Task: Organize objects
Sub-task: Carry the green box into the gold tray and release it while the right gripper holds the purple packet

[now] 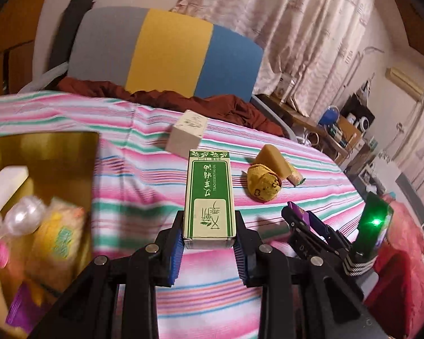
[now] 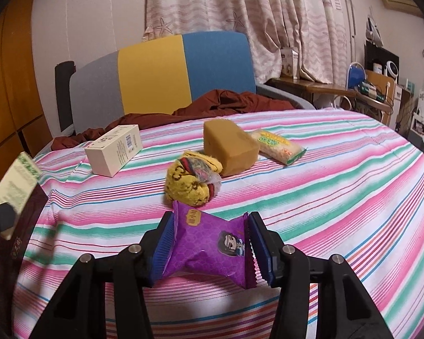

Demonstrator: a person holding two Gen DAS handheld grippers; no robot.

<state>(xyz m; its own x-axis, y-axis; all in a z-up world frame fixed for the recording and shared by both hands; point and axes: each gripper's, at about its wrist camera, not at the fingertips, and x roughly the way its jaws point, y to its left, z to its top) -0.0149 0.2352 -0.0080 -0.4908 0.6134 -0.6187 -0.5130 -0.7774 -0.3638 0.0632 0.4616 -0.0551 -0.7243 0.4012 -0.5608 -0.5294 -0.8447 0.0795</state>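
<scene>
My left gripper (image 1: 209,243) is shut on a green and cream essential-oil box (image 1: 209,195), held above the striped cloth just right of a gold-lined box (image 1: 70,147) with several items inside. My right gripper (image 2: 210,243) is shut on a purple snack packet (image 2: 212,243) above the cloth. It also shows in the left wrist view (image 1: 299,217). On the cloth lie a cream box (image 2: 114,149), a yellow sock ball (image 2: 193,180), a tan sponge block (image 2: 229,147) and a noodle packet (image 2: 278,145).
The striped cloth (image 2: 339,197) covers the table. A chair (image 2: 166,76) with grey, yellow and blue back stands behind, with a rust-red garment (image 2: 226,101) on it. The gold box's dark outer wall (image 2: 19,226) is at the left. A cluttered desk (image 2: 367,90) is at the right.
</scene>
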